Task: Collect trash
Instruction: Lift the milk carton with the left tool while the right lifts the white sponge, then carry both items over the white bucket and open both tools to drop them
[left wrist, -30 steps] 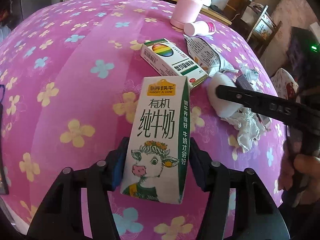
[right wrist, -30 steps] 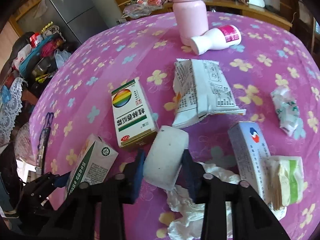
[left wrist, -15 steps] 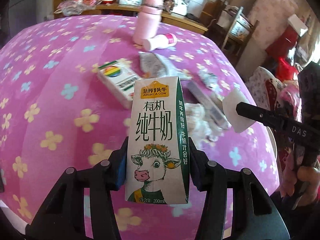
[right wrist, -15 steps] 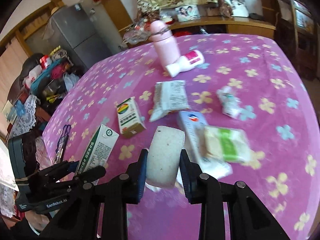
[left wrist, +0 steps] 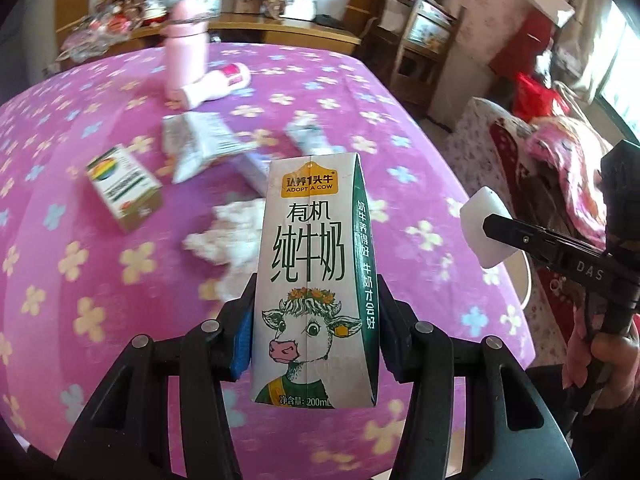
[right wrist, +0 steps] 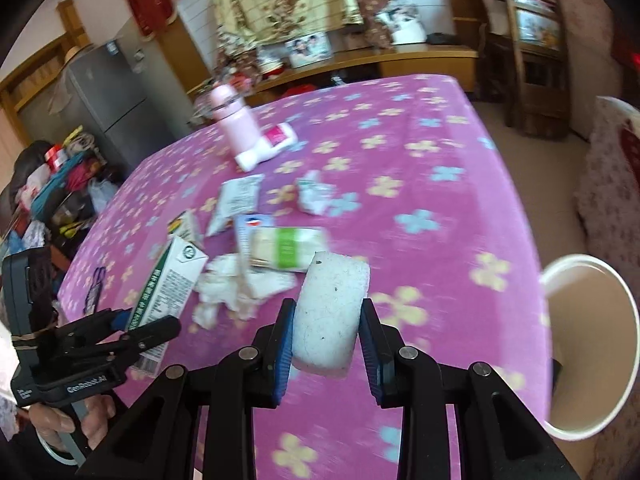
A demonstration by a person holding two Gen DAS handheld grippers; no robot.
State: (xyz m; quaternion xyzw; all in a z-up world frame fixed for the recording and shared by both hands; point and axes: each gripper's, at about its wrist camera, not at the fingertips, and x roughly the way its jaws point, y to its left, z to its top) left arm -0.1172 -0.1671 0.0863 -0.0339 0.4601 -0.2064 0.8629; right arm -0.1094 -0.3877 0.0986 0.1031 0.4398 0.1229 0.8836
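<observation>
Already both sets of fingers are loaded. The left gripper [left wrist: 316, 320] is clamped on a milk carton [left wrist: 314, 280], its blue pads [left wrist: 242, 342] pressing the carton's two narrow sides low down, so most of the carton stands upright above the jaws. The right gripper [right wrist: 326, 332] is clenched on a white foam block [right wrist: 330, 312], gripped across its short width and squeezed a little.

Taking the white bin [right wrist: 588, 344] as landmark: it stands open-mouthed off the table edge, just right of the foam block, with the carton further off on the block's other side. On the pink flowered tablecloth [right wrist: 420, 184], well away from the bin, lie crumpled tissue [right wrist: 236, 284], a green-banded packet [right wrist: 286, 248], a rainbow-marked box [left wrist: 122, 186], a wrapper [right wrist: 236, 200] and a pink bottle [right wrist: 236, 120].

As a judgement, the risk lies at the drop. The carton is held low, so a tilt could let it pivot or slip. Either piece let go short of the bin's rim would land on the floor.
</observation>
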